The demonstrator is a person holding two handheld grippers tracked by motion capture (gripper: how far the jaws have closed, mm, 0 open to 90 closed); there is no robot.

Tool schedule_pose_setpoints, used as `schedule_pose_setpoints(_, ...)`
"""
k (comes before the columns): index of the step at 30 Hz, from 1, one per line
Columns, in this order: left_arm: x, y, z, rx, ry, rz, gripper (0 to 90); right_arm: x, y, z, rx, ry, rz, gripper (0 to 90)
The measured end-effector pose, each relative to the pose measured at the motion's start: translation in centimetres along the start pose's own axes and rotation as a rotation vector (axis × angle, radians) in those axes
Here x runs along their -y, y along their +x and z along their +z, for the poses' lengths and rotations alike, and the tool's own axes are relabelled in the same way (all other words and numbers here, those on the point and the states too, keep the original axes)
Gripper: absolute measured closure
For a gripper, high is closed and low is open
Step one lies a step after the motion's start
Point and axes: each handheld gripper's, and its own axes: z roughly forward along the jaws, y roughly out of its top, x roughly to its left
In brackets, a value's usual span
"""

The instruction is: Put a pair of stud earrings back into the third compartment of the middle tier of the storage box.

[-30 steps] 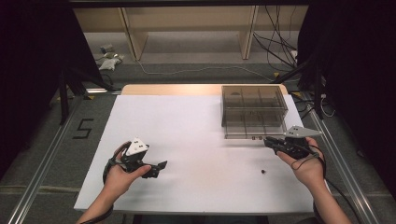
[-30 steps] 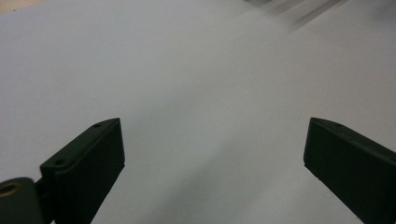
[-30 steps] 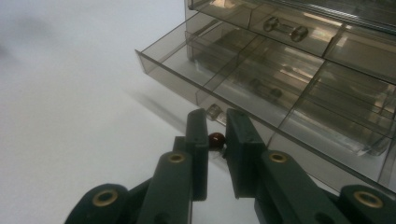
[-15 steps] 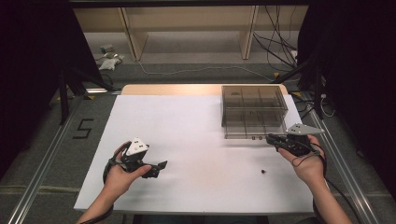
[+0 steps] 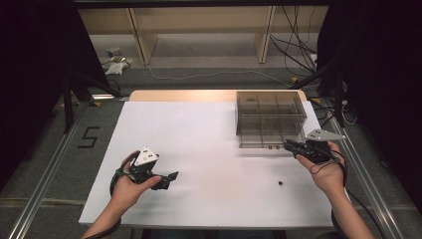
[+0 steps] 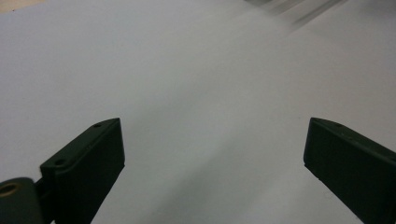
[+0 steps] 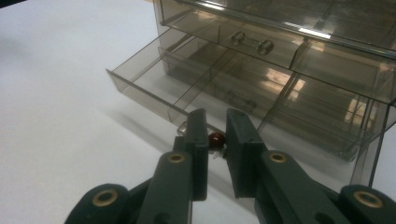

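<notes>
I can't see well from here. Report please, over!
Right hand-held gripper shut on red bead, beside open drawer. Left hand-held gripper open, holding nothing. Nothing in the way.

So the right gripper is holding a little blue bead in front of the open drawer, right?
Not quite: the bead is dark red, not blue. The right gripper view shows it pinched between the jaws of the right gripper, in front of the open drawer.
</notes>
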Motion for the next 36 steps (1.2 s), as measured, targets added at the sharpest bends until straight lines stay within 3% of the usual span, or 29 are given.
schedule_pose_setpoints(36,0.0,0.1,-0.1,0.0,0.001,-0.002,5.4,-0.5,-1.2,1.0,0.04,-0.01,0.046,80.1)
